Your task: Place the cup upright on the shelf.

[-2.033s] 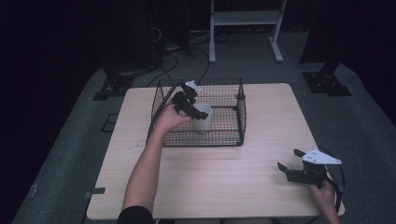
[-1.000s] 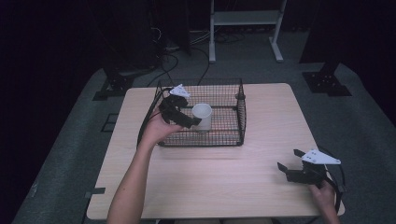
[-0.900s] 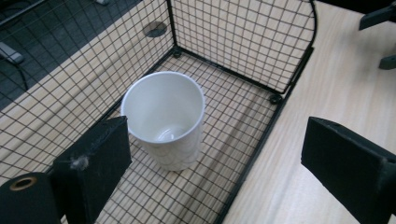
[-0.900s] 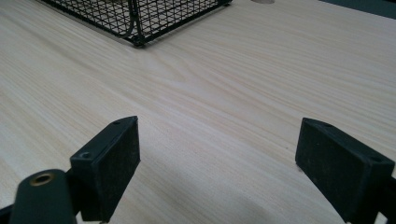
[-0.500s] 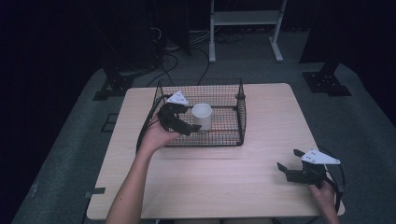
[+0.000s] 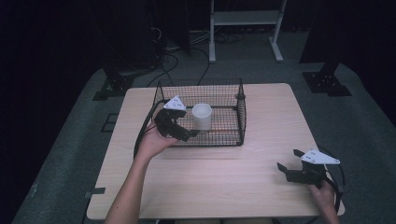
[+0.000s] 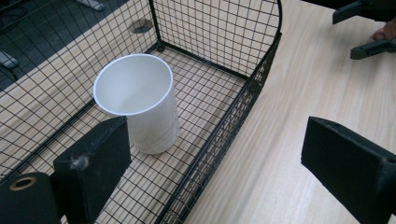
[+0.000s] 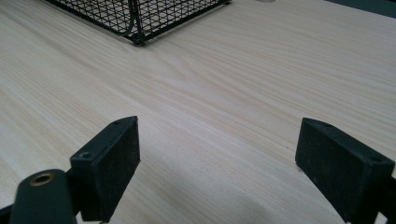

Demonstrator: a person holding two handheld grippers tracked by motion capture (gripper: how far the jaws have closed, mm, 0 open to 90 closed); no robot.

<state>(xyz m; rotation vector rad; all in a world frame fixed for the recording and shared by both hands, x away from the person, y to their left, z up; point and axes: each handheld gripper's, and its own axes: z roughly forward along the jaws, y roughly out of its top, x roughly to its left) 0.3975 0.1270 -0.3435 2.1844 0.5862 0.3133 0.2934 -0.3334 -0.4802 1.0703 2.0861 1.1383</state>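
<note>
Left gripper [image 6: 183, 134] held over the near-left edge of the black wire basket [image 6: 238, 95], jaws spread wide and gripping nothing, one jaw inside the basket wall and one outside it. White paper cup [image 6: 202, 116] stood upright on the basket floor just beyond the inner jaw, apart from it. Right gripper [image 6: 290, 164] rested low near the wooden table's [image 6: 224, 182] near-right corner, jaws likewise wide, well apart from the basket.

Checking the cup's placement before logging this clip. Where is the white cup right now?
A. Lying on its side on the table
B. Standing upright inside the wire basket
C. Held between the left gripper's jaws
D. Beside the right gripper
B: the white cup stands upright on the floor of the wire basket, apart from the open left gripper.
</note>
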